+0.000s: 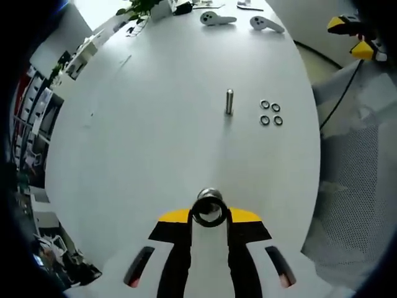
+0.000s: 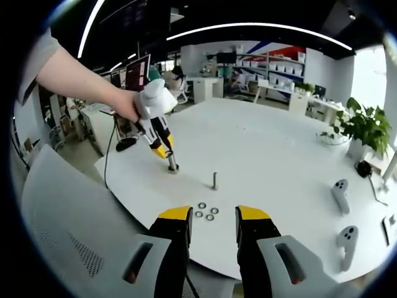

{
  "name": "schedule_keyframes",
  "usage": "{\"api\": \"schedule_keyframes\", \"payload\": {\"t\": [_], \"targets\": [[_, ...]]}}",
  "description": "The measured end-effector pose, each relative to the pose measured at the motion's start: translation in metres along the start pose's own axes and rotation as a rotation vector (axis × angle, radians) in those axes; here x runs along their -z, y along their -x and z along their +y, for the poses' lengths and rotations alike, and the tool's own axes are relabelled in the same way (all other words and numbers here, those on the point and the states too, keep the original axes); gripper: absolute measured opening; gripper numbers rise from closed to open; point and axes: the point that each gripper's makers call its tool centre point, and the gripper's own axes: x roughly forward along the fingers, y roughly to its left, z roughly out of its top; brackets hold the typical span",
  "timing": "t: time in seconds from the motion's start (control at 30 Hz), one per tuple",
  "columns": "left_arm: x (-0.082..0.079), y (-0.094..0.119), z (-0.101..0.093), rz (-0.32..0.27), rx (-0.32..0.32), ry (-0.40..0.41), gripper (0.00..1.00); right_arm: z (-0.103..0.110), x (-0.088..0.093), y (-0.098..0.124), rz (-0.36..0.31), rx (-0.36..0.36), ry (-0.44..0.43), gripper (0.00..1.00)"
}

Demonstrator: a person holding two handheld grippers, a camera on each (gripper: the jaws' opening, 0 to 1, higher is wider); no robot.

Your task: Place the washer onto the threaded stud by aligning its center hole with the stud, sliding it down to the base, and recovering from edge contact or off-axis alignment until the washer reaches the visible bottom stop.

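Your left gripper is clamped on a washer, its ring standing up between the jaw tips with the hole facing you. In the right gripper view that left gripper sits with its tip low against the white table, to the side of the threaded stud and near it. The threaded stud stands upright, well ahead of the held washer, with four spare washers lying flat just beside it.

To do this well, carry the washer over the stud's top, tip it level so the hole looks straight down the stud's axis, and only then lower it. If the rim catches on the thread, lift slightly and re-centre rather than pushing.

Your right gripper hangs back from the stud, nearest the spare washers, jaws parted and holding nothing
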Motion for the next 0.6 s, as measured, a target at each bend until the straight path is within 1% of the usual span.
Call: {"api": "schedule_keyframes", "payload": {"t": [0.1, 0.2, 0.43, 0.6], "targets": [[0.0, -0.001, 0.003, 0.006, -0.006, -0.01, 0.19, 0.0, 0.0, 0.0, 0.001, -0.001, 0.001, 0.3], [0.0, -0.004, 0.005, 0.008, 0.002, -0.002, 0.19, 0.0, 0.0, 0.0, 0.002, -0.002, 0.0, 0.3], [0.001, -0.017, 0.006, 0.023, 0.008, -0.022, 0.19, 0.0, 0.001, -0.001, 0.004, -0.002, 0.002, 0.29], [0.003, -0.022, 0.006, 0.036, 0.009, -0.034, 0.19, 0.0, 0.002, -0.002, 0.014, -0.003, 0.001, 0.29]]}}
